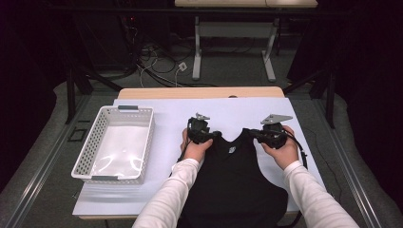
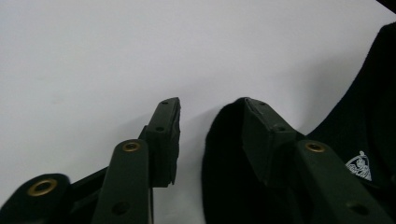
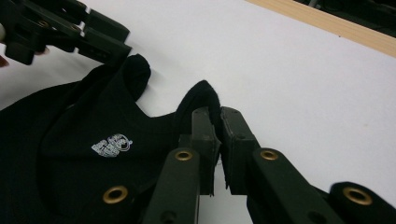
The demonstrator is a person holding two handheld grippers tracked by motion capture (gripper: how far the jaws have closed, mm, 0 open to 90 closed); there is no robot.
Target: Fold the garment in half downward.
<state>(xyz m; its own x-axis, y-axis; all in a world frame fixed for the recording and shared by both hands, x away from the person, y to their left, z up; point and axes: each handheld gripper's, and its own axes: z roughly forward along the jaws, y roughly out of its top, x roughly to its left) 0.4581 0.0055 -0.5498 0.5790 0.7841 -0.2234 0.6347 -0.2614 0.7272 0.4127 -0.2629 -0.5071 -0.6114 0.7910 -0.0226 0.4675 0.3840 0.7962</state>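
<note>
On the counter (image 1: 157, 109) before me lies a black tank top (image 1: 237, 180), soft and limp. My right tongs (image 3: 215, 122) pinch one shoulder strap; my left tongs (image 2: 210, 109) stand wide around the other, best gripped there.

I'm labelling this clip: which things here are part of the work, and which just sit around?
In the job:
- black vest
- left gripper, jaws open at one strap
- right gripper, shut on the other strap

Lying about:
- white basket
- cables on the floor
</note>
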